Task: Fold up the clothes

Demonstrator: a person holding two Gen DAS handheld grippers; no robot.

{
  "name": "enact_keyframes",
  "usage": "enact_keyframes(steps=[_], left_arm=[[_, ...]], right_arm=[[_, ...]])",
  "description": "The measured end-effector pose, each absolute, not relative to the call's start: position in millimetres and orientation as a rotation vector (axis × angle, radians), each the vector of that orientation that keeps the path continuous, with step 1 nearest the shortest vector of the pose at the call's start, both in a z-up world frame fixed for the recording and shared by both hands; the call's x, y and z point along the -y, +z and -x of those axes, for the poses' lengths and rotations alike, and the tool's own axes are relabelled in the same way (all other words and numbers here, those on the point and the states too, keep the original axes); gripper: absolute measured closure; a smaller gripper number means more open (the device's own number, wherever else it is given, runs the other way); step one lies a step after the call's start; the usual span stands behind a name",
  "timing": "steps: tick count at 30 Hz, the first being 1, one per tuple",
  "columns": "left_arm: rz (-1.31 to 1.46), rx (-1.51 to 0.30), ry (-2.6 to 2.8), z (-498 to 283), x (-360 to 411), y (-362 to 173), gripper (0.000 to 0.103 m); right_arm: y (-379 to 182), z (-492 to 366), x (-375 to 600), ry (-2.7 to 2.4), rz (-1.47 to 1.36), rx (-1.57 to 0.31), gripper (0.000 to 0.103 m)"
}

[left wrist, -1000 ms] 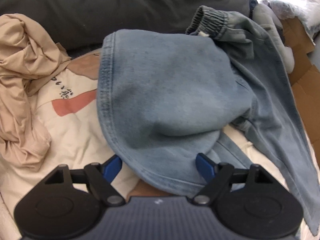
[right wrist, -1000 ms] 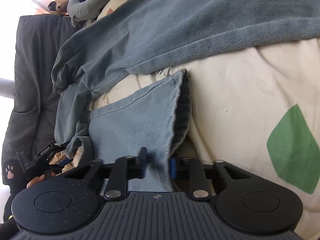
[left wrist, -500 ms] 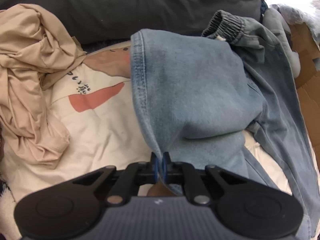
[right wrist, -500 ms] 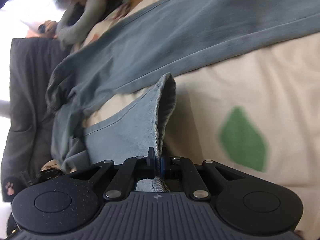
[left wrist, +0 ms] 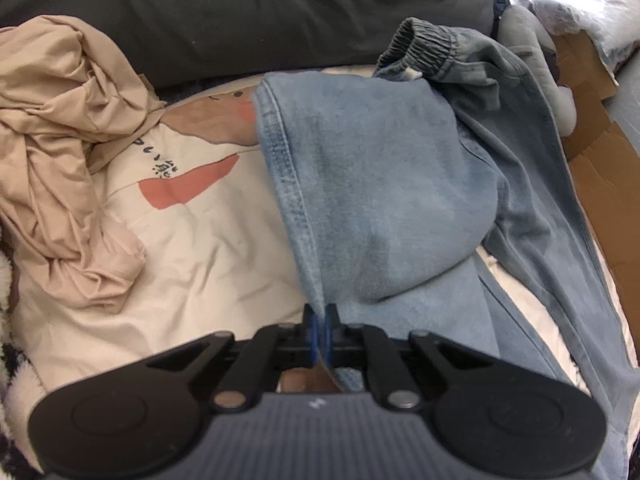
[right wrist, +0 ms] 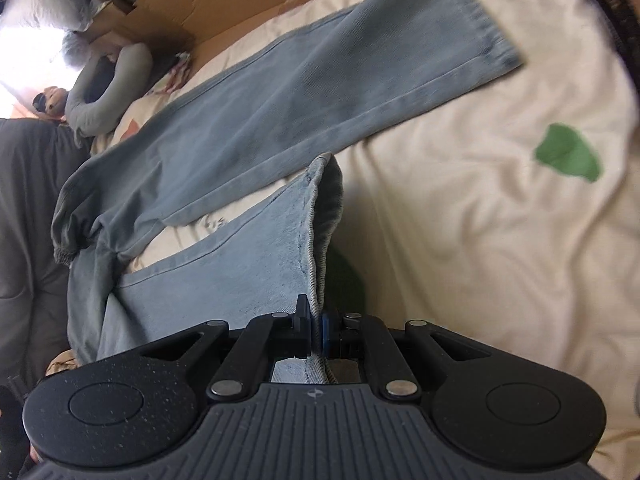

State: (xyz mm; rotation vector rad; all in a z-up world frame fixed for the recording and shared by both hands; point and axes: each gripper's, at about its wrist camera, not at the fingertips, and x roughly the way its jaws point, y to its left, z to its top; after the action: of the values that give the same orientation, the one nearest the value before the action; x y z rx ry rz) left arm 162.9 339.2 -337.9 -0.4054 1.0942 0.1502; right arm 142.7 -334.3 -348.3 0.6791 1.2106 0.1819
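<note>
Bed (right wrist: pixel 460 240) under a cream printed cover, dark grey cushion (left wrist: pixel 280 12) along the far edge. Nearest, left gripper (left wrist: pixel 320 330) with fingers clamped on the stitched hem of one leg of the light-blue jeans (left wrist: pixel 380 200), lifting it off the cover. Right gripper (right wrist: pixel 315 330) likewise pinched shut on the same hem's other corner, cuff opening held up between the two. Farther out, second leg (right wrist: pixel 300 92) lying flat and full length toward the cardboard (right wrist: pixel 180 12), elastic waistband (left wrist: pixel 424 46) bunched by the cushion. Judged only partly along: legs apart, no crease laid, held leg probably bound for the flat one. Crumpled beige garment (left wrist: pixel 60 160) heaped at the left, unfolded. Small dark script printed on the cover (left wrist: pixel 162 164) beside an orange patch, too small to read; no brand tag legible on the jeans.
</note>
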Motion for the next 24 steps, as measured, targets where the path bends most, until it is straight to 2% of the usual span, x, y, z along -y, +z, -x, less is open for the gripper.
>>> enact_keyframes(steps=[24], left_arm=[[0.429,-1.211,-0.051,-103.7,-263.8,-321.3,0.100]], right_arm=[[-311.9,-36.1,434.1,-0.132,-0.702,-1.132,0.101]])
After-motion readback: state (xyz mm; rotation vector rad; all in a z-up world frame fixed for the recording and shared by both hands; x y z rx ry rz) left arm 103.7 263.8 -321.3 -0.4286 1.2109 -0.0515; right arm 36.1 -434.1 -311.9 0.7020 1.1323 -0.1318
